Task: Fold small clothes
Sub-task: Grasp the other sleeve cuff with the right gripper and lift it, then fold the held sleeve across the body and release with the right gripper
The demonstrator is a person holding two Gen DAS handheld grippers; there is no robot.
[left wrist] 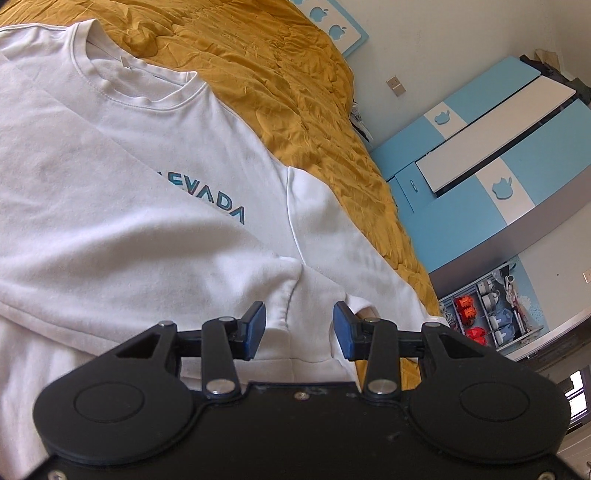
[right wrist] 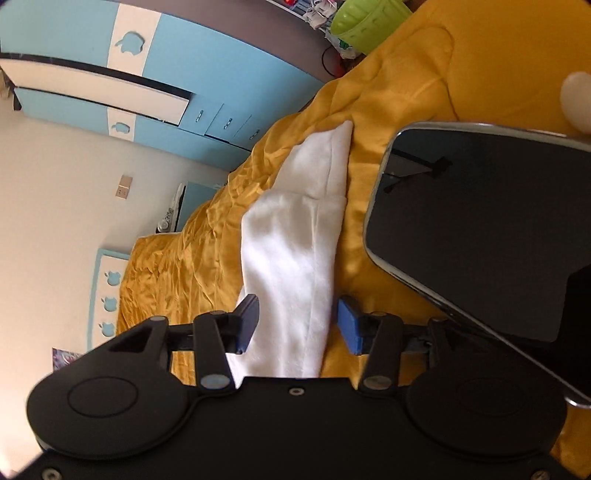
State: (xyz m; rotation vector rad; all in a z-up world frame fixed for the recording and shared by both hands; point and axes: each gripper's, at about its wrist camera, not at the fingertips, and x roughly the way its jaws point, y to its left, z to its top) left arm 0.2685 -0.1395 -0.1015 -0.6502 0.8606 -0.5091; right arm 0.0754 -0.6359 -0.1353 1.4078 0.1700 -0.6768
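A white sweatshirt [left wrist: 147, 147] with a blue NEVADA print [left wrist: 218, 201] lies flat on a mustard bedspread [left wrist: 295, 92]. One sleeve [left wrist: 147, 258] is folded across its chest. My left gripper [left wrist: 299, 328] hovers open over the sleeve's end; its blue pads [left wrist: 255, 328] stand apart and do not press the cloth. In the right wrist view a narrow white part of the garment [right wrist: 291, 240] runs away from me over the bedspread [right wrist: 177, 266]. My right gripper [right wrist: 297, 323] is open with this cloth lying between its fingers, and neither pad pinches it.
A dark phone [right wrist: 480, 221] fills the right of the right wrist view, with a fingertip [right wrist: 576, 99] at its top corner. A green basket [right wrist: 365, 22] stands past the bed. A blue and white wardrobe [left wrist: 498, 147] and a shelf of small items [left wrist: 484, 314] line the wall.
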